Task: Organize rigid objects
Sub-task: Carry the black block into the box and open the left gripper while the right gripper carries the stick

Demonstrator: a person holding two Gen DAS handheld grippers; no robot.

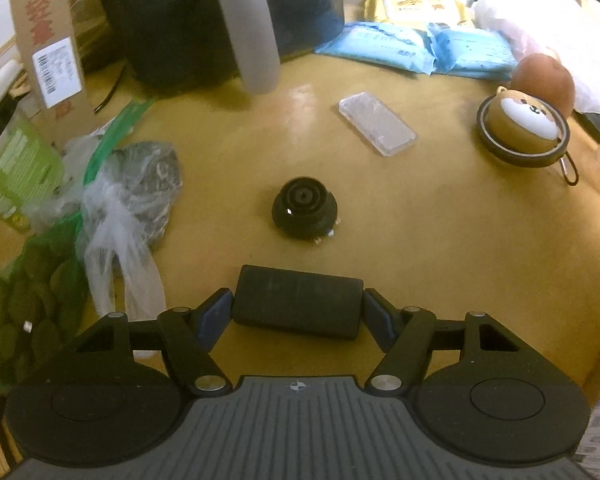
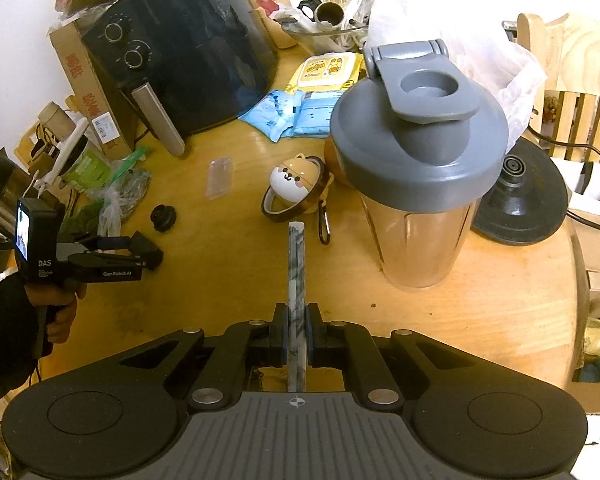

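My left hand-held gripper (image 1: 298,312) has a black box (image 1: 298,306) between its blue pads (image 1: 214,314). The pads sit right at the two short ends of the box, and I cannot tell if they squeeze it yet. The box lies flat on the yellow wooden counter (image 1: 440,240), very near me.

A bit farther away sits a little round black knob (image 1: 303,212). Beyond it, to the right, lies a clear phone case (image 1: 377,123). Far right is a puppy-face pouch (image 1: 524,126) inside a ring of tape.

My right hand-held gripper (image 2: 296,330) is squeezed tight on a thin marble-pattern stick (image 2: 297,276). The stick points away from me, over the counter. To its right stands a clear shaker bottle (image 2: 418,184) with a grey lid, its cap flipped up. Far left stands a dark air fryer (image 2: 180,48). In that view I can see a hand (image 2: 62,312) gripping the left tool's handle.
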